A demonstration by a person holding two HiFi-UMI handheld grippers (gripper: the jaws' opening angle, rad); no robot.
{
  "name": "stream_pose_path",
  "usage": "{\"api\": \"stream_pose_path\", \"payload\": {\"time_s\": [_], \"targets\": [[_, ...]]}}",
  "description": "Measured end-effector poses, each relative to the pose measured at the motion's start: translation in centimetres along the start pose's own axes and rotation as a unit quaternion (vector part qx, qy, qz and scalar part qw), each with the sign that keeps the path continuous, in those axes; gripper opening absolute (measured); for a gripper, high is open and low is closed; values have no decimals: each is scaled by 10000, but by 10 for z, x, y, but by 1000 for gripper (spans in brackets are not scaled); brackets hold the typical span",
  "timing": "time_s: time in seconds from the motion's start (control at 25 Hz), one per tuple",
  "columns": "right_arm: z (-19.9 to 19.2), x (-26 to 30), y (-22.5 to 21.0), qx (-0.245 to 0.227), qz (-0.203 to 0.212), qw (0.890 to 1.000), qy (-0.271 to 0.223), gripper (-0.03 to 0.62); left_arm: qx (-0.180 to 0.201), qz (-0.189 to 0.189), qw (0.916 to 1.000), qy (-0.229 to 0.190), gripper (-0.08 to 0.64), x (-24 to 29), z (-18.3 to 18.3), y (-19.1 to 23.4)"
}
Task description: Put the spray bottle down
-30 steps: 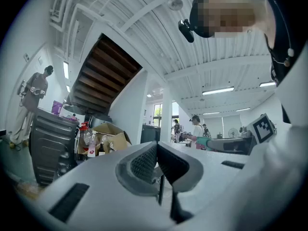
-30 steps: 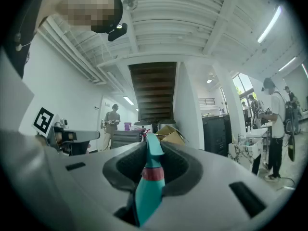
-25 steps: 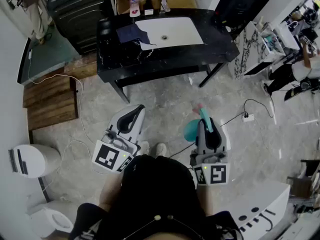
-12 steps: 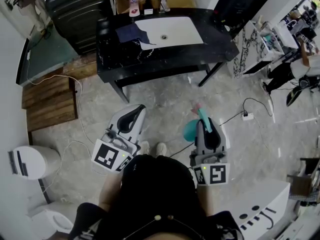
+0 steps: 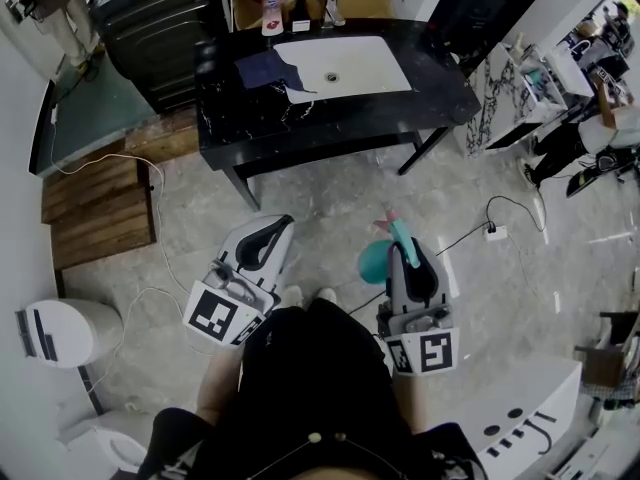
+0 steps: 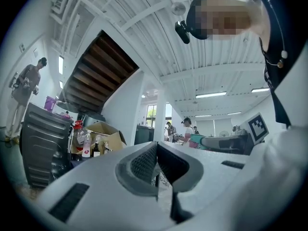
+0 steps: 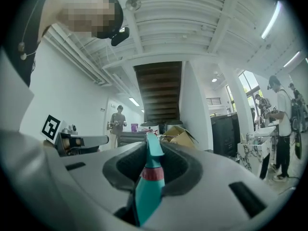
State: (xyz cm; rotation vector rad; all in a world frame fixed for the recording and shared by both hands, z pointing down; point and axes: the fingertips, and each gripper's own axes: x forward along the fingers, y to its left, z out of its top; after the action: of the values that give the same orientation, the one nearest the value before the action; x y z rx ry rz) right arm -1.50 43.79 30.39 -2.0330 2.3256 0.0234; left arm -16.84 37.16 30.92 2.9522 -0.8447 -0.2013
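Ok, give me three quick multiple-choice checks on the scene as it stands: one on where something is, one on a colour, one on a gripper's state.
1. Where does the dark blue cloth lie?
A) on the floor
B) on the black table, beside the white basin
C) on the wooden boards

2. What colour is the spray bottle?
A) yellow
B) black
C) teal

3. How is the right gripper?
A) shut on the spray bottle
B) open and empty
C) shut on the cloth

Answers:
1 B: the head view shows it on the tabletop at the basin's left edge.
2 C: its body is teal in both the head view and the right gripper view.
3 A: the right gripper view shows the bottle's neck clamped between the pads.
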Motion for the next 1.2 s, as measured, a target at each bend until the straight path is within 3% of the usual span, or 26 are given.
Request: {"api": "stream_pose_path", "payload": {"time_s": [0.24, 0.56, 1.2], "targets": [[-10, 6, 20, 192, 57, 9998, -1, 89, -86, -126, 9998, 115, 6, -9, -12, 9], [-13, 27, 14, 249, -36, 9997, 16, 91, -140, -194, 9996, 116, 6, 5, -13, 31], [-24, 133, -69, 396, 35, 9992, 59, 91, -134, 86, 9995, 270, 6, 112, -24, 99]]}}
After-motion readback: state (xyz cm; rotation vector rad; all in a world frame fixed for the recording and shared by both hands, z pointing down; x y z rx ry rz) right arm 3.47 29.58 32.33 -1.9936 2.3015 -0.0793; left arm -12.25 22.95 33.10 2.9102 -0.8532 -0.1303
